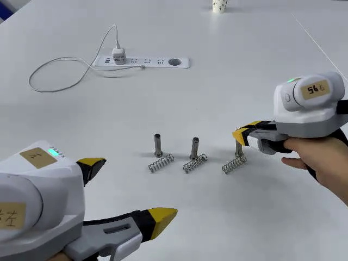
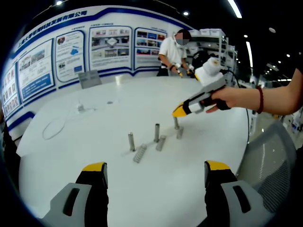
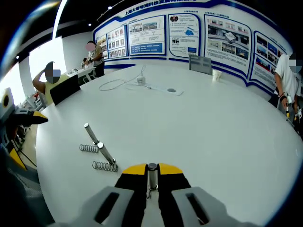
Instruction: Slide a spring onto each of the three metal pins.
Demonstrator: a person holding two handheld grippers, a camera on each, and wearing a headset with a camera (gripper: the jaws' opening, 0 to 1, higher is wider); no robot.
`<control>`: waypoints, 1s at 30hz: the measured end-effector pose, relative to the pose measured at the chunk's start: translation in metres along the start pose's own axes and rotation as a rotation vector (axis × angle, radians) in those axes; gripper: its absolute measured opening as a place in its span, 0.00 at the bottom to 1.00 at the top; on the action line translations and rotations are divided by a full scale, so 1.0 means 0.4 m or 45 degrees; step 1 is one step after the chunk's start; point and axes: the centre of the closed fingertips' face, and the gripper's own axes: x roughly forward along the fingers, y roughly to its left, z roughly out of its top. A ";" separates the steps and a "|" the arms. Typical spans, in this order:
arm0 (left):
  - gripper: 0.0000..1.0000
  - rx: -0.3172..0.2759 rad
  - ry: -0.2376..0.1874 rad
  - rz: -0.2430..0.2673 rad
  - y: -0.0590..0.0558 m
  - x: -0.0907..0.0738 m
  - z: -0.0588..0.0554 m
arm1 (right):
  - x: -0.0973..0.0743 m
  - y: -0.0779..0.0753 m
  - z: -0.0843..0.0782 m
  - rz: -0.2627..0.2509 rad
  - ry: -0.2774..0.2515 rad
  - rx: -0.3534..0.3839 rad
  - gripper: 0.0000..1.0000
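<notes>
Right tongs (image 1: pixel 242 136) clamp the end pin (image 1: pixel 238 149), right of the middle pin (image 1: pixel 194 147), probably to steady it for the spring (image 1: pixel 234 164) lying at its foot; left tongs (image 1: pixel 128 190) gape wide, on the person's side of the middle pin.

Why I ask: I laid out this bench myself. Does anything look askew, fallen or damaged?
Nothing stands out. The left pin, middle pin and right pin stand upright, with a spring lying beside each base. The right gripper is shut around the right pin; the left gripper is open.
</notes>
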 end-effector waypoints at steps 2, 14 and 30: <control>0.86 0.003 -0.002 0.001 0.000 0.000 0.001 | -0.004 -0.001 -0.003 -0.006 0.002 0.002 0.08; 0.84 0.009 0.000 -0.001 -0.003 -0.004 -0.001 | -0.025 -0.004 -0.020 -0.033 0.028 0.017 0.08; 0.82 0.017 0.009 -0.011 -0.007 -0.004 -0.004 | -0.025 -0.004 -0.025 -0.048 0.062 0.019 0.09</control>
